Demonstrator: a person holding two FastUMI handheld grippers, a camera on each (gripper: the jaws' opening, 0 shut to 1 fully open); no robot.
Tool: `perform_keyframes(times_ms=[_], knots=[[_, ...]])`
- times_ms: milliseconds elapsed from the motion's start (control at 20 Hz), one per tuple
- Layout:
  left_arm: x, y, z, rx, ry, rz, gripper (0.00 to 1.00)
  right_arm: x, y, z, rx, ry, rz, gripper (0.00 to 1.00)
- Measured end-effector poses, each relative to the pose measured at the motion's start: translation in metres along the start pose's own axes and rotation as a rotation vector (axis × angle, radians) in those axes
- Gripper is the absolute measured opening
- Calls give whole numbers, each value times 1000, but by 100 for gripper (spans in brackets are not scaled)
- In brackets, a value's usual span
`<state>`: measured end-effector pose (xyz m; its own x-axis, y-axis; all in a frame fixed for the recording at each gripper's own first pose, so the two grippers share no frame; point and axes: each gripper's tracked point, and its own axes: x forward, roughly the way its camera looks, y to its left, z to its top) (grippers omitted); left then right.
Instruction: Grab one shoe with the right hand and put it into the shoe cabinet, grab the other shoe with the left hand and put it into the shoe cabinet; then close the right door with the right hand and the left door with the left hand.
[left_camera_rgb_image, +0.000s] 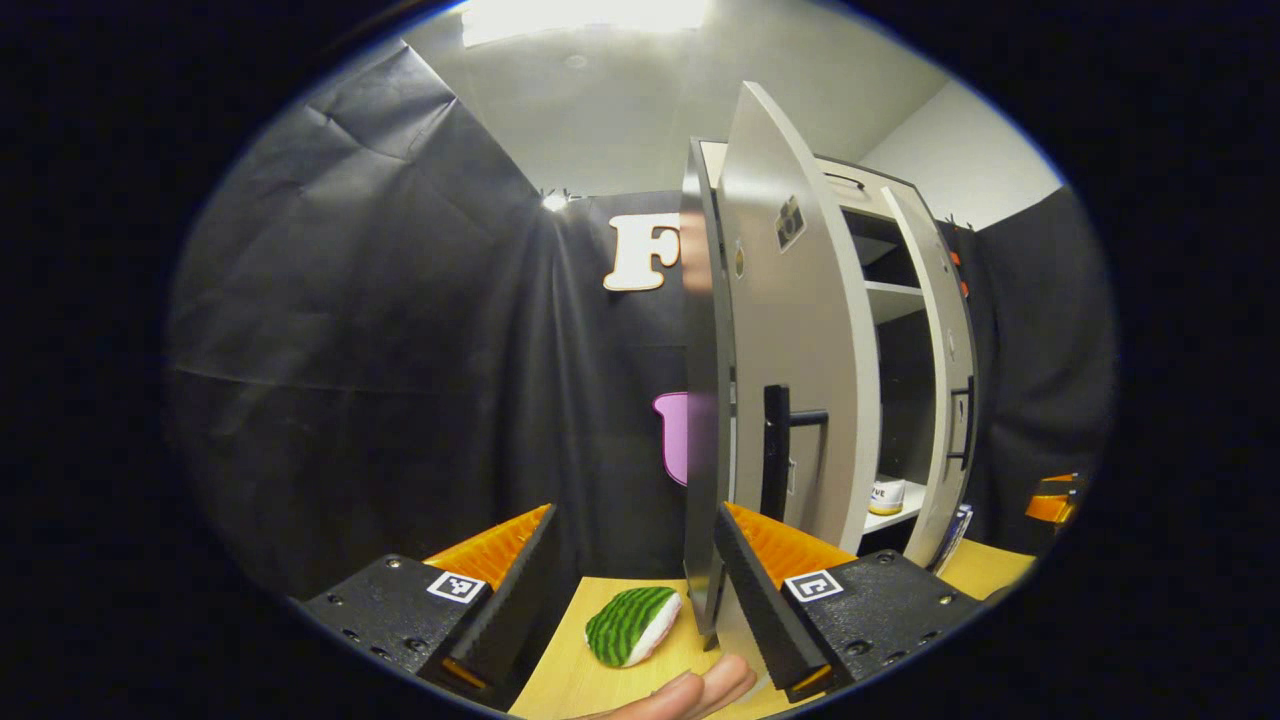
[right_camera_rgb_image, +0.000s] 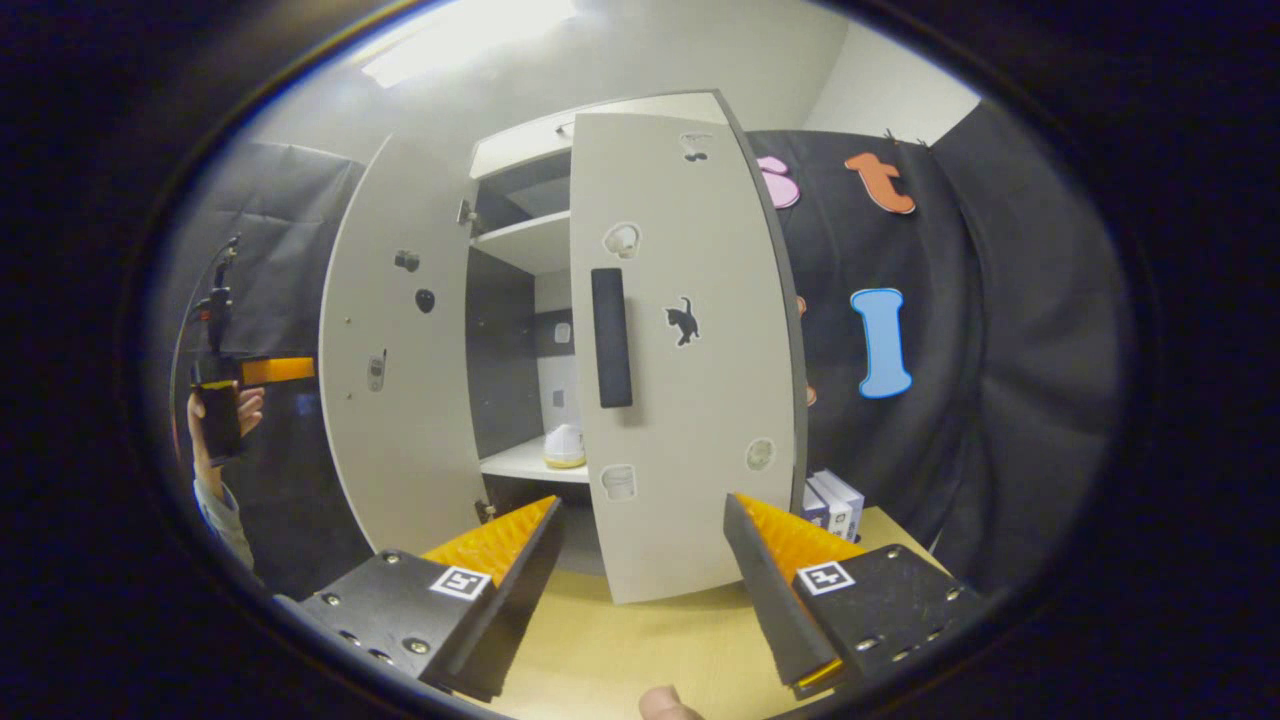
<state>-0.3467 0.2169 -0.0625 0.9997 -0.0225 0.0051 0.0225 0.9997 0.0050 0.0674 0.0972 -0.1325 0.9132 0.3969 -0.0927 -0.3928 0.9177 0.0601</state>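
A white shoe (left_camera_rgb_image: 886, 495) with a yellowish sole sits on a lower shelf inside the pale shoe cabinet (left_camera_rgb_image: 895, 290); the right gripper view has the same shoe (right_camera_rgb_image: 565, 447) showing through the gap between the doors. The left door (left_camera_rgb_image: 790, 330) is swung out, its edge just ahead of my open, empty left gripper (left_camera_rgb_image: 636, 512). The right door (right_camera_rgb_image: 685, 350) with its black handle (right_camera_rgb_image: 611, 337) stands partly shut in front of my open, empty right gripper (right_camera_rgb_image: 642, 500). The left door (right_camera_rgb_image: 400, 350) is wide open there.
A green striped, white-bottomed soft thing (left_camera_rgb_image: 632, 625) lies on the wooden table (right_camera_rgb_image: 620, 640) by the left door's foot. Small boxes (right_camera_rgb_image: 835, 500) stand right of the cabinet. A hand holds the left gripper (right_camera_rgb_image: 235, 385) far left; the right gripper (left_camera_rgb_image: 1052, 498) shows far right.
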Motion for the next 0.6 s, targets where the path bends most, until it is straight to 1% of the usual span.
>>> perform_keyframes(times_ms=[50, 100, 150, 200, 250, 350, 400, 550, 600], knots=[[4, -2, -1, -7, 11, -11, 94, -6, -6, 4, -14, -2, -16, 96], [8, -7, -2, -28, 25, -27, 93, -11, -12, 6, -16, -2, -31, 94], [12, -13, -6, -43, 49, -41, 93, -17, -16, 10, -13, -2, -41, 94], [15, -14, -10, -50, 74, -46, 89, -22, -20, 13, -7, -5, -50, 93], [15, -9, -13, -67, 66, -27, 89, -27, -24, 17, -2, -11, -58, 93], [17, -16, -14, -74, 76, -48, 89, -38, -28, 22, 8, -20, -66, 94], [15, -13, -15, -68, 82, -40, 94, -41, -29, 23, 7, -20, -66, 96], [16, -15, -14, -51, 98, -16, 94, -53, -27, 34, -18, -42, -50, 96], [18, -17, -14, -40, 99, -7, 88, -58, -27, 37, -12, -52, -49, 94]])
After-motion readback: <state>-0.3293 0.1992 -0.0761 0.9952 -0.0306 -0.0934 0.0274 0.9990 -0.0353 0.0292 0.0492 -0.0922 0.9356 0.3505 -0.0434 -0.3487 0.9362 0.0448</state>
